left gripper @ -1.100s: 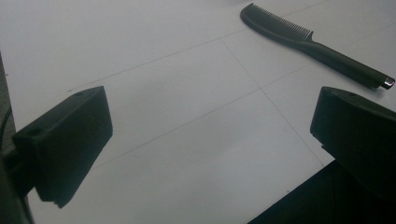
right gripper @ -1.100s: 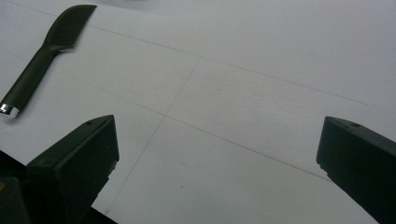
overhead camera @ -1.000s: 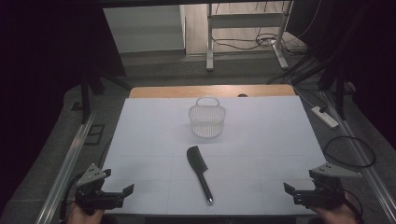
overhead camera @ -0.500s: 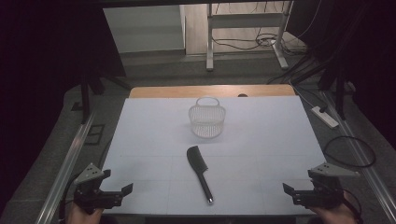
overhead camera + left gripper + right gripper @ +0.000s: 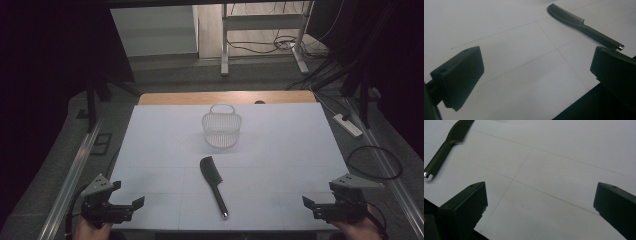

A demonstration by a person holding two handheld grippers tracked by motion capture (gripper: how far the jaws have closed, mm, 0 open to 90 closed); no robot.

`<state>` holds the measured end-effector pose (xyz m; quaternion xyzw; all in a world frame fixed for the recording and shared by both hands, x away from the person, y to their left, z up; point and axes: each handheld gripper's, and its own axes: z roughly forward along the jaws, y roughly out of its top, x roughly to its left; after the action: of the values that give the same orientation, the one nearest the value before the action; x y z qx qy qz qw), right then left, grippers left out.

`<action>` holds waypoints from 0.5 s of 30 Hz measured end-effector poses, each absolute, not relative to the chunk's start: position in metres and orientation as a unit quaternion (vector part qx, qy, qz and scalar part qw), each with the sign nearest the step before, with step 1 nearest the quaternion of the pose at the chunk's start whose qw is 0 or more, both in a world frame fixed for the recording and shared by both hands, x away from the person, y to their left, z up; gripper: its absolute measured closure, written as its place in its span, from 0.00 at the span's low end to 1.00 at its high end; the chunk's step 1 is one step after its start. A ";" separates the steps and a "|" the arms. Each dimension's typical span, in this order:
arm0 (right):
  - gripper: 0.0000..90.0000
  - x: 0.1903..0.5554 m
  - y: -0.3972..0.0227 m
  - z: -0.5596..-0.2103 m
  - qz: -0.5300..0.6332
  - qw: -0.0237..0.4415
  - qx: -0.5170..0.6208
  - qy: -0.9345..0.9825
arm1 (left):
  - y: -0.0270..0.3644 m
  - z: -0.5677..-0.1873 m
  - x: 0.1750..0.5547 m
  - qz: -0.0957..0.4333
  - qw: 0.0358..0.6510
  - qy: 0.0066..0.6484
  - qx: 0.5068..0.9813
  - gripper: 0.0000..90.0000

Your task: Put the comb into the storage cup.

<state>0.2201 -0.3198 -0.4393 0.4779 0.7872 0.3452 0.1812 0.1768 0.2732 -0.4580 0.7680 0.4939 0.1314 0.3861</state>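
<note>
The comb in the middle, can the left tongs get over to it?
Probably yes. The comb lies flat on the white table with bare surface between it and the left tongs. The tongs stand open, and the basket sits farther back, out of the way.

White table (image 5: 280, 150) (comb (image 5: 213, 183), wire basket (image 5: 221, 126))

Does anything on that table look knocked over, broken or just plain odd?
Nothing stands out. The basket stands upright, the comb lies flat and whole in front of it, and both claws, left and right, wait open at the near edge.
</note>
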 end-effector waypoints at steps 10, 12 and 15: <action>0.00 0.220 -0.319 -0.440 0.343 0.180 0.478 0.788 | 0.266 -0.459 0.182 0.117 0.388 0.487 0.774 0.00; 0.00 0.221 -0.319 -0.440 0.341 0.180 0.477 0.790 | 0.266 -0.459 0.184 0.114 0.391 0.485 0.774 0.00; 0.00 0.220 -0.319 -0.440 0.342 0.181 0.477 0.789 | 0.263 -0.459 0.186 0.114 0.391 0.482 0.776 0.00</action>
<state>0.2204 -0.3189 -0.4397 0.4766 0.7895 0.3418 0.1809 0.1864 0.2629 -0.4590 0.7756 0.4820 0.1139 0.3913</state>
